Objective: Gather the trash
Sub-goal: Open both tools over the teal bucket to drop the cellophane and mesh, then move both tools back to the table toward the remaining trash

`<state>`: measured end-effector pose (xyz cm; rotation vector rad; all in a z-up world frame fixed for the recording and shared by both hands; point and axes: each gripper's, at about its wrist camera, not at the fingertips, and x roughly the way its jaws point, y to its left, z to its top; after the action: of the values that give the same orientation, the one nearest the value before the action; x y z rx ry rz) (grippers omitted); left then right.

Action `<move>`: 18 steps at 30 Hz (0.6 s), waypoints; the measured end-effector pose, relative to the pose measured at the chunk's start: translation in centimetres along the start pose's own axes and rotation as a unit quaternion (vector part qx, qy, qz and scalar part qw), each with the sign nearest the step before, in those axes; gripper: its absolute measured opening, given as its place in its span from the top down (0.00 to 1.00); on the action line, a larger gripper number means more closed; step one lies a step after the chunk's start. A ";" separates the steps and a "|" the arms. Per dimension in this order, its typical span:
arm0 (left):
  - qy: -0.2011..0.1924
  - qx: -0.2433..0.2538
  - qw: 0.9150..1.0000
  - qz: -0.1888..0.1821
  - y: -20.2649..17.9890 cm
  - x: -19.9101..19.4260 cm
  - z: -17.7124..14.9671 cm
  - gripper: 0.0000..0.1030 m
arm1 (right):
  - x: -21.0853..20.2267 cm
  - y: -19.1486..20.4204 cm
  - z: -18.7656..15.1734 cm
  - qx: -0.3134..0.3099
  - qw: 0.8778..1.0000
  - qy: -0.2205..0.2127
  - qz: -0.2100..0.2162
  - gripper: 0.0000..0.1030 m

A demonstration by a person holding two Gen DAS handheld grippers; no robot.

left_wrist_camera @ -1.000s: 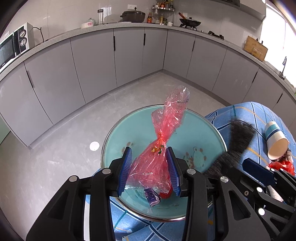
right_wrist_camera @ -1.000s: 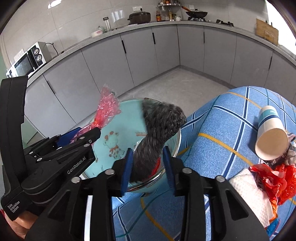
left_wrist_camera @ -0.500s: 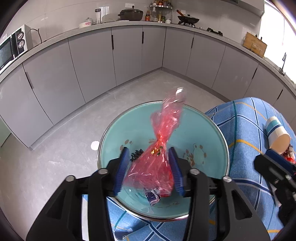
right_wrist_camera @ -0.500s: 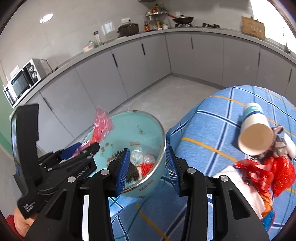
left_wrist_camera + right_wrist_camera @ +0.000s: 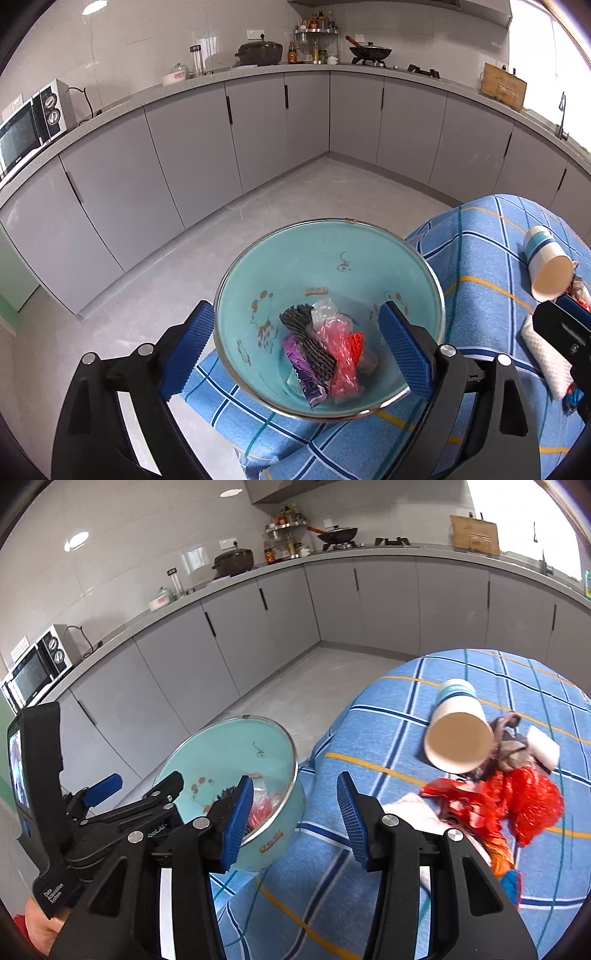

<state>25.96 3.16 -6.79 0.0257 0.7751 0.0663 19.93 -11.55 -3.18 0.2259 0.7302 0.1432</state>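
In your left wrist view, your left gripper (image 5: 297,347) sits at the lower middle of the frame with its jaws spread wide and opening, and nothing is pinched between them. Behind them stands the teal bowl (image 5: 373,254) on the blue checked cloth (image 5: 480,240), at the cloth's edge. At the bottom of the bowl lie the pink plastic bag (image 5: 341,349), a dark braided piece (image 5: 308,341), a purple wrapper (image 5: 304,373) and a bit of red (image 5: 355,341), all bunched together. At the right edge of the frame a paper cup (image 5: 546,264) lies on its side, and a white sponge (image 5: 543,358) lies below it.

In your right wrist view, your right gripper (image 5: 291,812) is at the lower middle, its jaws partly spread and opening, with nothing held between them; only cloth shows in the gap. The bowl sits left of centre, just behind the left blue pad. Your left gripper shows in the lower left. At the right, the cup lies tipped with its mouth toward you, touching a heap of red plastic trash (image 5: 517,801) and crumpled scraps.
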 end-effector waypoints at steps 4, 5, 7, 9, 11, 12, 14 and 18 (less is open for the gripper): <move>-0.005 0.005 1.000 -0.003 -0.5 -1.1 -0.3 0.12 | -1.2 -0.7 -0.2 0.008 1.000 -0.013 -0.008 0.45; -0.006 0.006 1.000 -0.004 -0.6 -1.3 -0.3 0.11 | -1.5 -0.9 -0.2 0.009 1.000 -0.016 -0.009 0.45; -0.009 0.009 1.000 -0.005 -1.0 -1.8 -0.3 0.10 | -2.0 -1.2 -0.3 0.013 1.000 -0.020 -0.010 0.45; -0.013 0.012 1.000 -0.005 -1.3 -2.4 -0.4 0.09 | -2.6 -1.7 -0.5 0.016 0.999 -0.025 -0.013 0.44; -0.015 0.015 1.000 -0.005 -1.6 -2.9 -0.6 0.07 | -3.2 -2.1 -0.6 0.019 0.999 -0.030 -0.016 0.42; -0.017 0.017 1.000 -0.004 -1.8 -3.2 -0.6 0.07 | -3.4 -2.3 -0.7 0.021 0.999 -0.032 -0.017 0.42; -0.018 0.020 1.000 -0.005 -2.1 -3.5 -0.7 0.06 | -4.0 -2.7 -0.9 0.026 0.999 -0.037 -0.020 0.42; -0.021 0.028 0.999 -0.008 -3.0 -4.3 -0.8 0.06 | -4.9 -4.0 -1.2 0.033 0.998 -0.041 -0.024 0.42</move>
<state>22.43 -0.10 -4.50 0.0734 0.7344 0.0290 15.77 -16.28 -1.93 0.2758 0.6589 0.0629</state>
